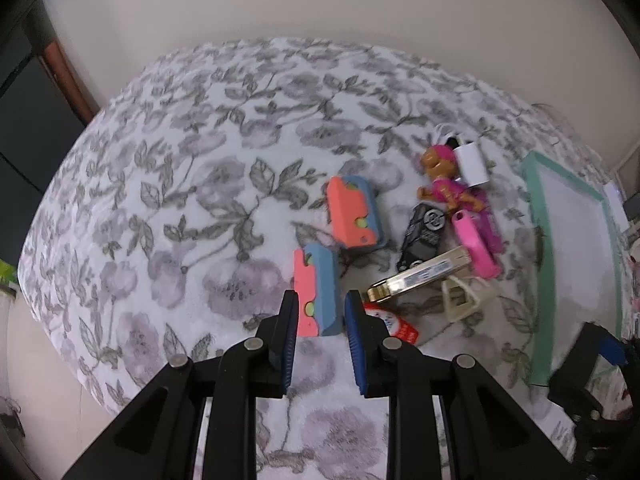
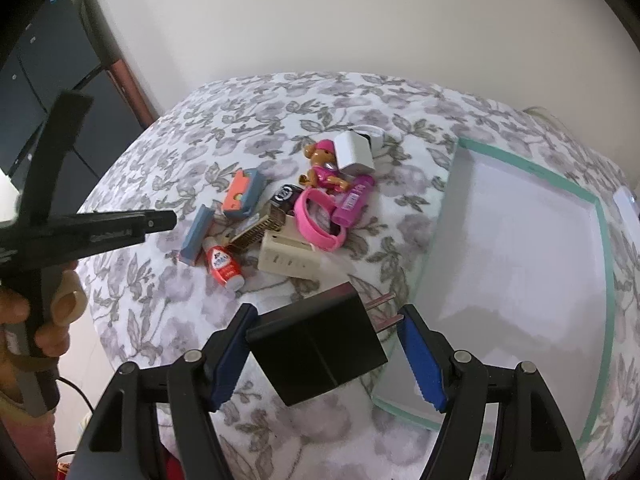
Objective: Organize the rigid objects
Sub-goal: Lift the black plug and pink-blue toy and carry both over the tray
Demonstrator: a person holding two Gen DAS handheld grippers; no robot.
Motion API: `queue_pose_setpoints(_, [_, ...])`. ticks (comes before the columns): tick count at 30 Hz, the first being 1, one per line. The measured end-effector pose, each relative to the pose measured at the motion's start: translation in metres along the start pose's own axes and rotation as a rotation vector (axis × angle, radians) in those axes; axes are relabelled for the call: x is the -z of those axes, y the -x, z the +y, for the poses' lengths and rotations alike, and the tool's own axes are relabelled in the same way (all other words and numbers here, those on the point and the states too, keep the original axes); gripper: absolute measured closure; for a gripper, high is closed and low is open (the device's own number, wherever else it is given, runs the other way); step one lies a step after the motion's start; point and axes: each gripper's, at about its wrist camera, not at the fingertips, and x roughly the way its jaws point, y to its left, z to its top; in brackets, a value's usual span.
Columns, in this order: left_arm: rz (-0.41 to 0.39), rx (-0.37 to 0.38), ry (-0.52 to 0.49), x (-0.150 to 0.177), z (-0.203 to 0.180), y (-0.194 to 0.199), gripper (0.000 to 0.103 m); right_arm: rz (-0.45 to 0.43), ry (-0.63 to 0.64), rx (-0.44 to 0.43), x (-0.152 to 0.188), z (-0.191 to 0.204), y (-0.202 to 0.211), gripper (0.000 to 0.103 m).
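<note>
Only the right wrist view shows the right gripper (image 2: 322, 342) spread wide around a black plastic plug adapter (image 2: 318, 346); whether its blue pads press it I cannot tell. It sits beside the mint-rimmed white tray (image 2: 528, 240) near the floral-clothed table's (image 1: 180, 184) right edge. The left gripper (image 1: 320, 312), part open, flanks a pink-and-blue foam block (image 1: 318, 292), pads just apart. Bare cloth spreads leftward.
</note>
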Motion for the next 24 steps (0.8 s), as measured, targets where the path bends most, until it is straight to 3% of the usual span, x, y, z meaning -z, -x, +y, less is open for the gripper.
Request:
queue_pose_setpoints(3, [0.025, -0.006, 0.035, -0.002, 0.008, -0.013, 0.077, 0.000, -0.008, 0.001, 0.004, -0.005, -0.001, 0.029])
queue_pose_setpoints(5, [0.029, 0.006, 0.052, -0.005, 0.012, -0.019, 0.069, -0.002, -0.015, 0.002, 0.006, -0.009, -0.001, 0.029])
queue_pose_setpoints(8, [0.017, 0.039, 0.082, -0.009, 0.018, -0.023, 0.054, 0.002, -0.027, 0.000, 0.006, -0.012, -0.004, 0.029])
queue_pose_setpoints(10, [0.017, 0.026, 0.094, -0.011, 0.020, -0.028, 0.038, 0.005, -0.025, 0.001, 0.006, -0.012, -0.007, 0.029])
queue_pose_setpoints(21, [0.060, 0.059, 0.126, -0.011, 0.020, -0.058, 0.037, 0.008, -0.016, -0.003, 0.007, -0.010, -0.018, 0.029])
queue_pose_setpoints(24, [0.085, 0.072, 0.129, -0.009, 0.017, -0.067, 0.042, 0.011, -0.019, -0.005, 0.007, -0.009, -0.020, 0.029])
